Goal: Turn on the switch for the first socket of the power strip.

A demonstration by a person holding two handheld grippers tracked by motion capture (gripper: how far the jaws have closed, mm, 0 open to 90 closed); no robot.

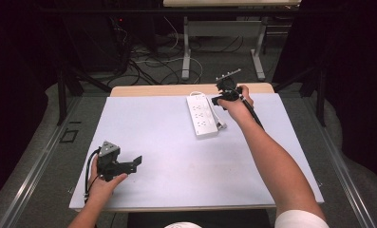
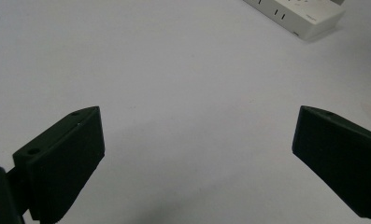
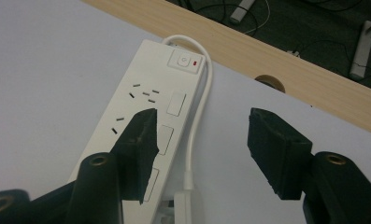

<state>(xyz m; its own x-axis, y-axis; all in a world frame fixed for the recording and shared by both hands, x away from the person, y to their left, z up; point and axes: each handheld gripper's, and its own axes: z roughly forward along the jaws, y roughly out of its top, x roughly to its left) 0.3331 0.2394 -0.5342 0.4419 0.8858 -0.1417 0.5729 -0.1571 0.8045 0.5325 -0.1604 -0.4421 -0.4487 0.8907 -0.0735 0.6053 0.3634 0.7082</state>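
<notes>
the right gripper (image 3: 199,144) hangs over the far end of the white power strip (image 1: 202,115), its jaws standing apart with nothing clamped between them. in the right gripper view one jaw sits above the strip's socket face and the other above the bare sheet beside it, while the strip's white cable (image 3: 199,121) runs down the gap between them to a white plug (image 3: 185,205) at the bottom edge. whether either pad touches the strip cannot be told. the strip's switch (image 3: 184,61) with its small red light lies beyond the jaw tips, near the wooden table edge (image 3: 267,60).

the left gripper (image 2: 197,154) is well apart from all this, held low at the near left of the white sheet (image 1: 167,156), jaws wide apart and empty; its view takes in plain sheet and one corner of the strip far off.

the strip lies on the far middle of the sheet, lengthwise away from the person. past the table edge the floor holds loose cables (image 1: 148,66) and the legs of another table (image 1: 186,52). nothing on the sheet stands between the left gripper and the strip.
</notes>
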